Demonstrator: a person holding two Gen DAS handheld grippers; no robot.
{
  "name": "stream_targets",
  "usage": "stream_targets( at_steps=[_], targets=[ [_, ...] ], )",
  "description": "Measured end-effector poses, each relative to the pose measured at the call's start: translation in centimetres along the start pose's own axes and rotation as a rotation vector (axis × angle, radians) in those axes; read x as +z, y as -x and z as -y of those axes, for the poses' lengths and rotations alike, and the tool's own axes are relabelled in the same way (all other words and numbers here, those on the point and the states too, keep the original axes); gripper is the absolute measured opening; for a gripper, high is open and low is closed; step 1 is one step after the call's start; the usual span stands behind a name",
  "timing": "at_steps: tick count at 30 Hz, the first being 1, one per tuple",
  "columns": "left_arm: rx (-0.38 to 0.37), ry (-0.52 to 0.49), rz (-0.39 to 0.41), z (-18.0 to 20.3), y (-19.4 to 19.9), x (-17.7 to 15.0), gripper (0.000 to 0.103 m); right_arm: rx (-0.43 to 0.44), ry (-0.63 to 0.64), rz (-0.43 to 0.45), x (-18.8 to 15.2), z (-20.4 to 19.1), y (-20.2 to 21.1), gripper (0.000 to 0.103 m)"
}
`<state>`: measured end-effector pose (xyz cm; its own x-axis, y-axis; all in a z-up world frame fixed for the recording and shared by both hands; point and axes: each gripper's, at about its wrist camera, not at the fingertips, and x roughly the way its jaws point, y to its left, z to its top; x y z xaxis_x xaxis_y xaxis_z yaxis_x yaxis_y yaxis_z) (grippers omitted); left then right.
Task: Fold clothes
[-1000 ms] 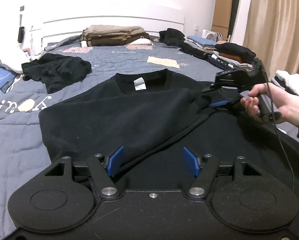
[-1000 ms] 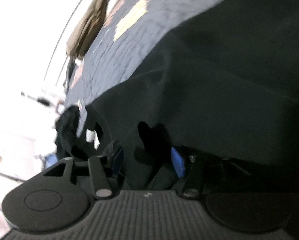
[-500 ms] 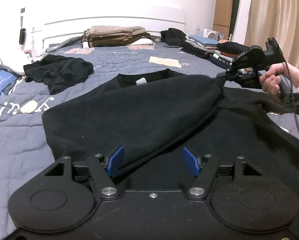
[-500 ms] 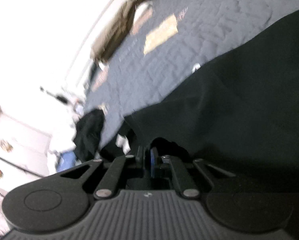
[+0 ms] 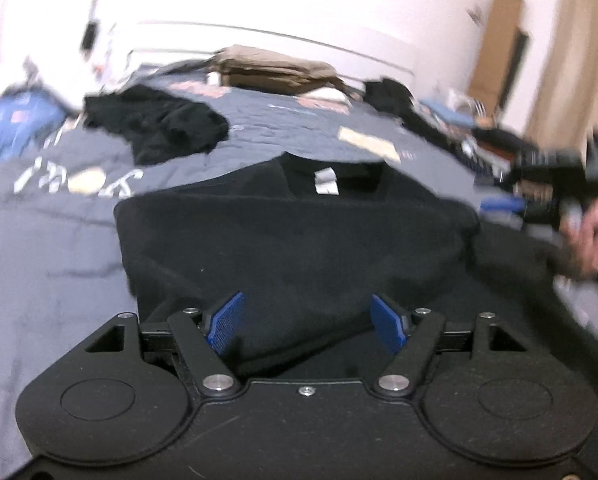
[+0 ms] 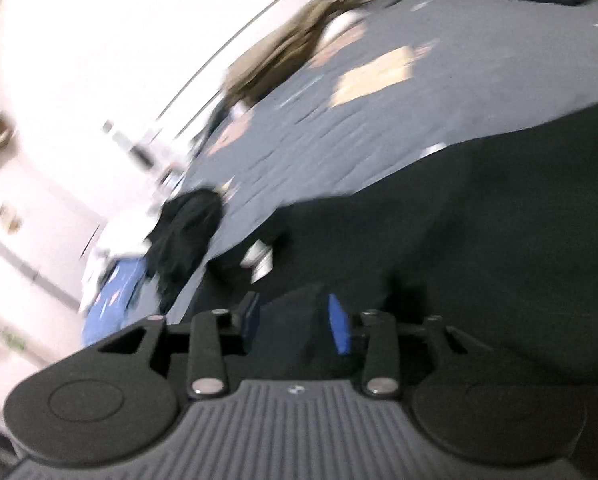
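Observation:
A black sweatshirt (image 5: 299, 248) lies on the bed, collar and white label (image 5: 325, 180) toward the headboard, with one side folded over its body. My left gripper (image 5: 306, 322) hovers at the near hem. Its jaws are opening, and the blue pads stand wide apart over the fabric without pressing it. In the left wrist view my right gripper (image 5: 499, 204) sits at the sweatshirt's right edge, held by a hand (image 5: 587, 236). In its own blurred view the right gripper (image 6: 295, 322) is opening too, with dark sweatshirt (image 6: 479, 220) fabric loose between its pads.
The grey-blue bedspread (image 5: 51, 240) surrounds the sweatshirt. A crumpled black garment (image 5: 159, 128) lies at the far left. Folded brown clothes (image 5: 275, 68) sit by the headboard. Stacks of folded clothes (image 5: 459, 120) line the far right.
The right gripper shut on the raised fold half a second ago and has since opened. The fold now lies flat below the collar. Both views have rolled and shifted.

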<state>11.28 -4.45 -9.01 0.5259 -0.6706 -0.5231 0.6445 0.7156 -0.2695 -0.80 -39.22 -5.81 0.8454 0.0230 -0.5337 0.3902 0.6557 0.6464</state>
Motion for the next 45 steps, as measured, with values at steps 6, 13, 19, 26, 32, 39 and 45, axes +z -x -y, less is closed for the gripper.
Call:
stream_targets(
  at_steps=[6, 13, 19, 26, 32, 39, 45],
  targets=[
    [-0.042, 0.301, -0.107, -4.7, -2.8, -0.6, 0.071, -0.100, 0.007, -0.117, -2.3, 0.3, -6.0, 0.039],
    [-0.067, 0.248, -0.108, -3.9, -2.2, 0.0, 0.071, -0.096, 0.051, -0.112, -2.3, 0.3, -5.6, 0.041],
    [-0.078, 0.190, -0.041, -1.8, -0.9, 0.4, 0.078, -0.106, 0.179, -0.018, -3.1, -1.6, 0.1, 0.048],
    [-0.127, 0.148, -0.009, 3.1, 0.2, 0.4, 0.080, -0.201, 0.334, 0.087, -4.7, -2.0, 6.9, 0.061],
    [-0.146, 0.085, 0.006, 8.3, 1.2, -0.3, 0.085, -0.215, 0.326, 0.150, -5.9, -0.6, 11.2, 0.070],
    [-0.114, 0.102, 0.029, 11.5, 2.2, -1.0, 0.086, -0.196, 0.299, 0.163, -6.8, 1.3, 14.4, 0.071],
    [-0.133, 0.101, 0.022, 14.5, 1.6, -1.3, 0.087, -0.198, 0.235, 0.211, -6.1, 4.6, 17.6, 0.071]
  ],
)
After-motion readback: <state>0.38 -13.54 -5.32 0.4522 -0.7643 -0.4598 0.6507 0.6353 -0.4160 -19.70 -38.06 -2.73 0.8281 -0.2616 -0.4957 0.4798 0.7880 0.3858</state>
